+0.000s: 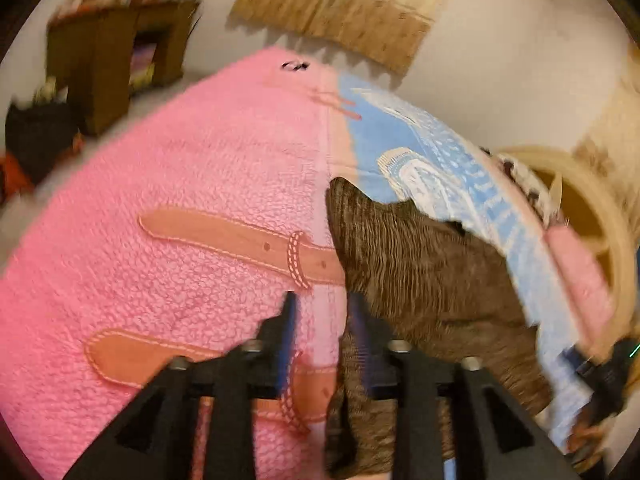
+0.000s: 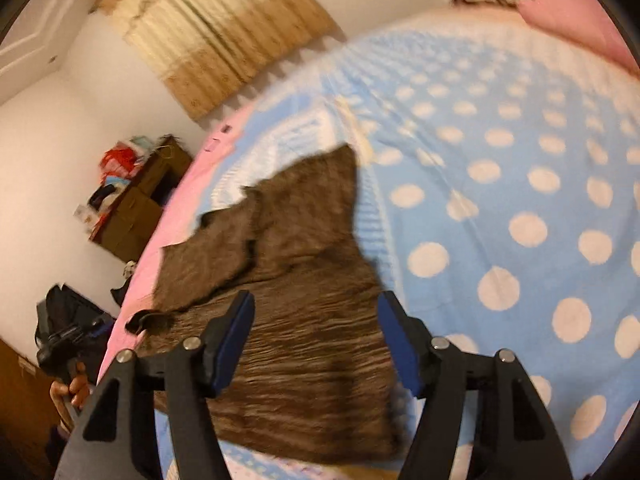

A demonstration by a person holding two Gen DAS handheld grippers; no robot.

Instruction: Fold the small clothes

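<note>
The small brown garment (image 2: 304,344) lies spread on the bed, a ribbed or streaky knit in dark and lighter brown. In the right wrist view its near part is a broad flat panel, and farther off it narrows into two uneven flaps with a notch between them; a small dark curled bit sits at its left edge. In the left wrist view the brown garment (image 1: 424,276) shows a pointed corner reaching up toward the blue cover, with a fold of it hanging down near the fingers.

It rests mostly on a light blue blanket with pale dots (image 2: 520,184), its left side reaching onto a fluffy pink blanket (image 1: 168,184) that carries tan strap-and-buckle patches.

The right hand-held gripper (image 2: 316,320) hovers over the near panel with its jaws wide apart and nothing pinched between them. The left hand-held gripper (image 1: 320,312) stands with a narrower gap, jaws parted over the seam where pink meets brown; its pads do not press on the cloth.

Farther out: a beige curtain (image 2: 216,28) on a white wall, a brown shelf unit (image 1: 116,56) with clutter, and a round wooden headboard piece (image 1: 616,232). Both views are blurred
</note>
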